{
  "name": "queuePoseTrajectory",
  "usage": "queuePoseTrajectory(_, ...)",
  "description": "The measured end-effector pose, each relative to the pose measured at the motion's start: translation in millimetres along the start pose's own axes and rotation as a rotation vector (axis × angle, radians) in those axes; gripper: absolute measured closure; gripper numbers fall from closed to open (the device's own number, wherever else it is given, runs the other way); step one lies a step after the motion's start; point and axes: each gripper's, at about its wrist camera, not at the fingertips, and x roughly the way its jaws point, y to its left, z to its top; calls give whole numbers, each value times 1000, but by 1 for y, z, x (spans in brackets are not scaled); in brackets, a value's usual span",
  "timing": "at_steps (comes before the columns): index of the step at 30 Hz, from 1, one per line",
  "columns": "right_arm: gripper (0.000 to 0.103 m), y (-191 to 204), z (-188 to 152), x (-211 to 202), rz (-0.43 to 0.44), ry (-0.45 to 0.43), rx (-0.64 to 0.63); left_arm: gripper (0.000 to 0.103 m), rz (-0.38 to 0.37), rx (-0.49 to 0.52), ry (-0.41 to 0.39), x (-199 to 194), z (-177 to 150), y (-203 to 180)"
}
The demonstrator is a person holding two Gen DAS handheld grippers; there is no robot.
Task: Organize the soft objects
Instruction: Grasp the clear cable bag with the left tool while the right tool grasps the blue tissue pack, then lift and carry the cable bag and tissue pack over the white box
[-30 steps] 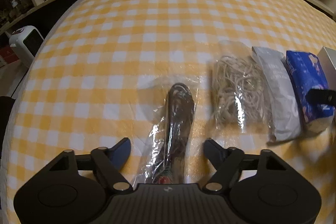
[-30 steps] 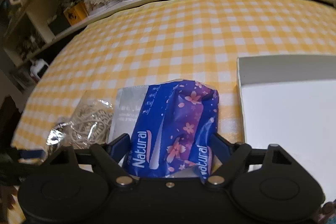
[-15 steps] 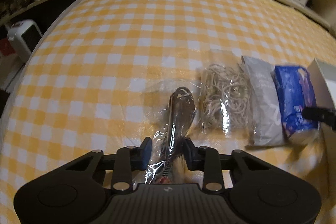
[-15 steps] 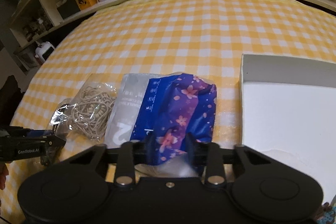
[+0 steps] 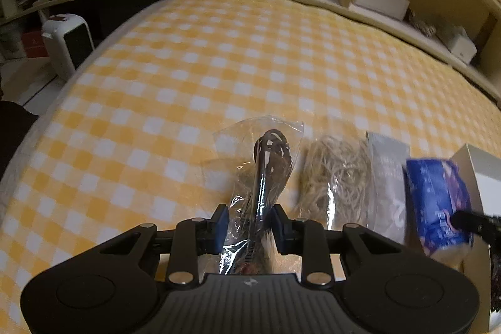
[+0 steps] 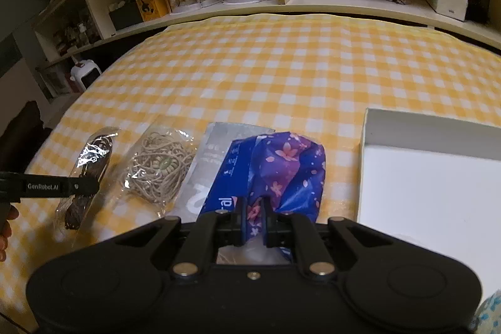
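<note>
Left gripper (image 5: 250,226) clenched on clear bag of dark cord (image 5: 262,177), far end projecting ahead of fingertips. Right gripper (image 6: 254,219) pinched on blue tissue pack (image 6: 275,171), bulk forward of pads; white box (image 6: 429,196) to right of fingers. Risks, as judged: slippery film sliding out under lift; thin wrapper pinch tearing or slipping; snagging adjacent grey pouch (image 6: 216,165) just left of fingers.

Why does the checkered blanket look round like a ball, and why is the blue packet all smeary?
Left wrist view: the fisheye lens bulges the checkered blanket, and the blue packet at the edge is motion-blurred; glare streaks the clear bag of dark cord. Right wrist view: same bulge, but the packet is sharp; lighting is dim and yellowish.
</note>
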Motion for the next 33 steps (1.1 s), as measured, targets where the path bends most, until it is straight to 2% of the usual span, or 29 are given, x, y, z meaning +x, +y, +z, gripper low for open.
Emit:
queuePoseTrajectory(4, 87, -6, -3, -5, 33, 15, 66, 72, -7, -12, -21, -11, 3, 2)
queuePoseTrajectory(7, 54, -4, -8, -1, 29, 27, 104, 72, -23, -13, -25, -17, 3, 2)
queuePoseTrajectory(12, 36, 2, -19, 20, -21, 65, 104, 72, -41, -6, -26, -18, 3, -6)
queuePoseTrajectory(14, 33, 7, -21, 25, -46, 54, 75, 72, -47, 0, -24, -16, 1, -11)
queuePoseTrajectory(17, 40, 12, -20, 29, -69, 58, 45, 72, -55, 7, -21, -15, -1, -15)
queuePoseTrajectory(18, 59, 13, -20, 28, -65, 54, 24, 72, -57, 8, -19, -13, -1, -15)
queuePoseTrajectory(19, 65, 12, -19, 28, -62, 56, 17, 72, -61, 9, -17, -12, 1, -15)
queuePoseTrajectory(27, 95, 21, -18, 18, -53, 28, -91, 72, -84, -6, -31, -19, 1, -13)
queuePoseTrajectory(30, 99, 22, -14, 5, -34, -7, -95, 72, -95, -23, -51, -26, 2, -11)
queuePoseTrajectory(33, 100, 22, -10, -11, -24, -54, -96, 72, -107, -32, -75, -34, 5, -10)
